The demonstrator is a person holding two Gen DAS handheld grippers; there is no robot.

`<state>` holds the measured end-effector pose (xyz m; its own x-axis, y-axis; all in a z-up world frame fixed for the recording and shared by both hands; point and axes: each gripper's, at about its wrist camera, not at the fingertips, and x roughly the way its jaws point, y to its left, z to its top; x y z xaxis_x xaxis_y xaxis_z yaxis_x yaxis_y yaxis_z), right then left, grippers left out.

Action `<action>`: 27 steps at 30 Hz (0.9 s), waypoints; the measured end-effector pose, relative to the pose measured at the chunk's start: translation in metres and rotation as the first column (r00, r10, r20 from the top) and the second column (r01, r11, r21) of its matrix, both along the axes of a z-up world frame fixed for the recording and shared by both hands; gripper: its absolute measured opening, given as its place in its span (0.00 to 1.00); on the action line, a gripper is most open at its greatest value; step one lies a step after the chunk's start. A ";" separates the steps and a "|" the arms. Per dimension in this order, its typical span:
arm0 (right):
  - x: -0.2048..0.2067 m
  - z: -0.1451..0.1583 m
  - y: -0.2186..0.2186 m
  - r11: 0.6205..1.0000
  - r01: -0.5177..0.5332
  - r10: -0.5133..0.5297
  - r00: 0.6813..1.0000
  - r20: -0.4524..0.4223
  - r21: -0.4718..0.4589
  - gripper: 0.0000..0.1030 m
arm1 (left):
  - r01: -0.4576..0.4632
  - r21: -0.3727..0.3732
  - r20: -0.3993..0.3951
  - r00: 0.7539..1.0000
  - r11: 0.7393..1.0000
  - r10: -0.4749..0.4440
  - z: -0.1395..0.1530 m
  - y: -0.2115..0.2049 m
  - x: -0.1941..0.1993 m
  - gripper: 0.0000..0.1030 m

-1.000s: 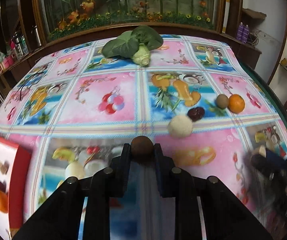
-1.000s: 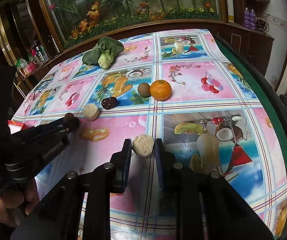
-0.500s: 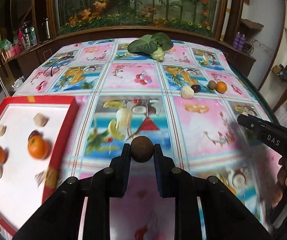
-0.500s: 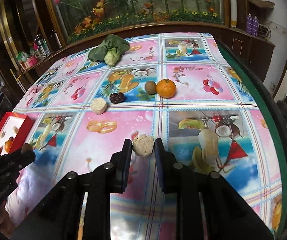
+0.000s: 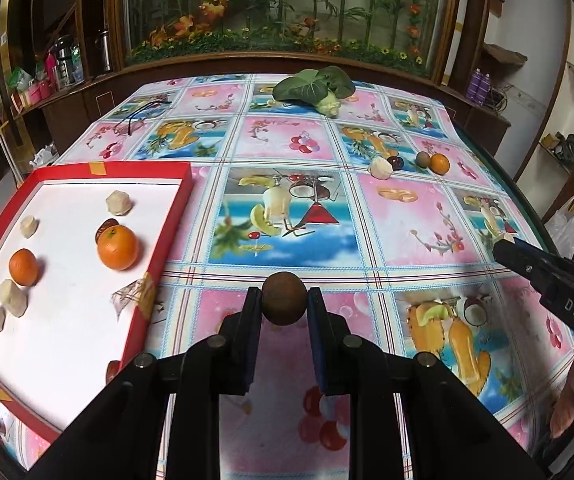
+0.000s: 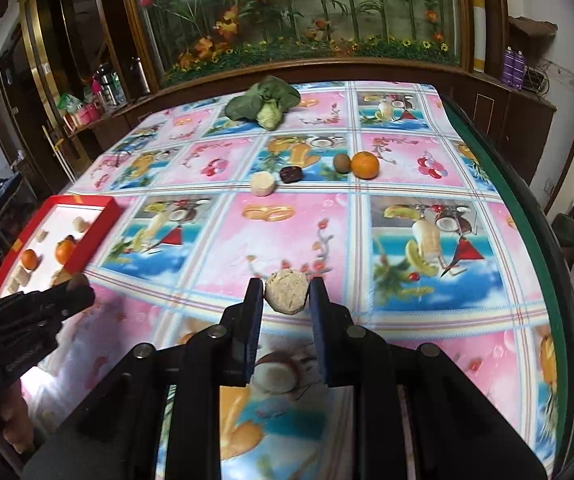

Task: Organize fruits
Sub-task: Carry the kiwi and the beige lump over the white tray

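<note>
Now both tongs are loaded, left tongs point(image 5: 285, 306) pinching a round brown fruit point(image 5: 285, 298), right tongs point(image 6: 287, 300) a pale beige lump point(image 6: 287, 291), red-rimmed white tray point(image 5: 167, 224) part-filled, four pieces point(image 6: 315, 170) waiting on the tabletop point(image 6: 295, 236).

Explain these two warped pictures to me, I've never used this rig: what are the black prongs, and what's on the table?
No robot here: a person holds a two-finger gripper in each hand, each with a fisheye camera looking along its fingers. In the left view, the left gripper is shut on a brown round fruit; beside it the red tray holds oranges and pale chunks. In the right view, the right gripper is shut on a pale beige chunk. Farther back on the patterned tablecloth lie an orange, a kiwi-like fruit, a dark piece, a pale round and a leafy vegetable.
</note>
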<state>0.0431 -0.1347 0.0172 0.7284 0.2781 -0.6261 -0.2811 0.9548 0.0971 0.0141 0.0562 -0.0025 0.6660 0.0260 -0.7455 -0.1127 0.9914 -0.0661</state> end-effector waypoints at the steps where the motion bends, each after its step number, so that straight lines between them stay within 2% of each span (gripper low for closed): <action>1: -0.003 0.001 0.002 1.000 -0.003 0.003 1.000 0.003 0.001 0.24 | 0.000 -0.001 0.003 1.000 1.000 0.000 0.001 0.001 -0.001 0.21; 19: -0.024 0.002 0.041 0.996 -0.087 0.087 0.996 0.022 0.010 0.24 | -0.049 -0.004 0.035 0.998 0.999 0.049 0.009 0.026 -0.021 0.21; 27: -0.026 0.006 0.047 0.995 -0.098 0.098 0.994 0.039 0.005 0.24 | -0.100 -0.018 0.046 0.994 0.995 0.100 0.013 0.045 -0.025 0.21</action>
<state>0.0174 -0.0876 0.0232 0.7212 0.3534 -0.5958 -0.3771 0.9218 0.0904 -0.0107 0.1010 0.0108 0.6947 0.0829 -0.7145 -0.2076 0.9742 -0.0889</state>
